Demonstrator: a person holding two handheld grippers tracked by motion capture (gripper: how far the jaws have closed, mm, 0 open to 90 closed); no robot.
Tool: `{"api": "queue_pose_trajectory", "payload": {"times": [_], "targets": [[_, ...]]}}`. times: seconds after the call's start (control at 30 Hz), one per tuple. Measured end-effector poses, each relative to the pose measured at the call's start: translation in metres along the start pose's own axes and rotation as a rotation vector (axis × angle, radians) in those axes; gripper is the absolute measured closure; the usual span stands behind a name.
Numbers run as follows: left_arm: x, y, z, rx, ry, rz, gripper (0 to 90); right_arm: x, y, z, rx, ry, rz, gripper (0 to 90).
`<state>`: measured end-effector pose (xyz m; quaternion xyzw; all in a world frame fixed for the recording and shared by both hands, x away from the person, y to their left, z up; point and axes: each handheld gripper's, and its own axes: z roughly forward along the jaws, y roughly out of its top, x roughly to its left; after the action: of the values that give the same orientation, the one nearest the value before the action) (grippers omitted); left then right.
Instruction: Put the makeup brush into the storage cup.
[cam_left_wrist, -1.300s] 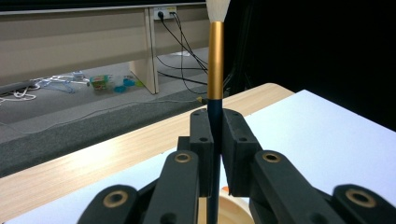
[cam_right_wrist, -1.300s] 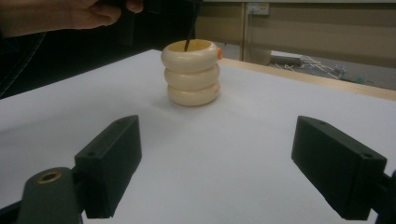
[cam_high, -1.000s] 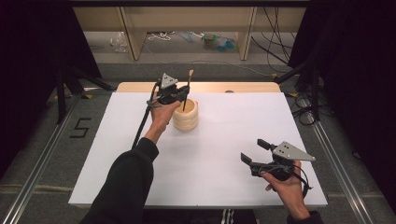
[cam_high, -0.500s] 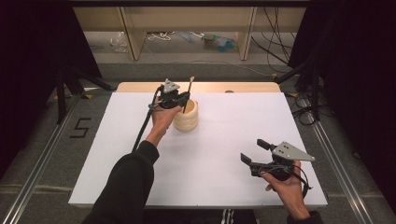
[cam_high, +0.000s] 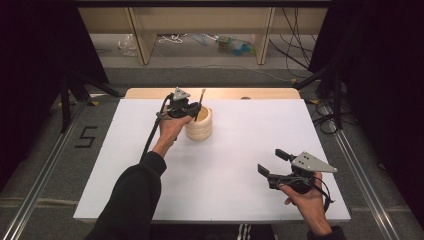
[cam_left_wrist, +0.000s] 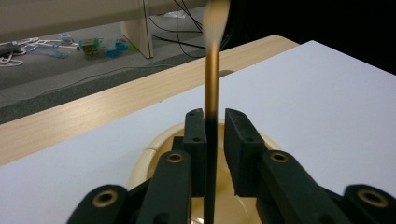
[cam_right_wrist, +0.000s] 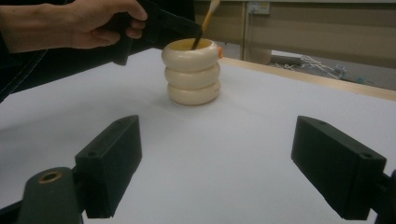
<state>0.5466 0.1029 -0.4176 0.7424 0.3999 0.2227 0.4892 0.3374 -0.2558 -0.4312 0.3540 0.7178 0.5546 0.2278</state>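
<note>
Left gripper fingers have just been opening, a narrow gap beside the brush standing in the ribbed cup near the counter's far edge: release likely. Right gripper fingers wide, empty.

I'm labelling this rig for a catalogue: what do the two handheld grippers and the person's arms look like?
Both grippers are black, with two flat rectangular jaws on hinged links with brass-coloured pivots. The left gripper and right gripper each carry a grey three-cornered plate on top and trail a black cable. The left arm wears a black long sleeve.
</note>
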Motion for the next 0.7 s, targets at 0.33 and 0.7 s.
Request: {"api": "queue_pose_trajectory", "payload": {"times": [0.33,0.7], "targets": [[0.002,0.007,-0.016,-0.034,-0.034,-0.009,55.0,0.000,0.000,0.000,-0.001,-0.003,0.000,17.0],[0.000,0.004,-0.042,-0.071,-0.087,-0.048,26.8,-0.001,0.000,0.000,0.004,-0.004,0.006,17.0]]}}
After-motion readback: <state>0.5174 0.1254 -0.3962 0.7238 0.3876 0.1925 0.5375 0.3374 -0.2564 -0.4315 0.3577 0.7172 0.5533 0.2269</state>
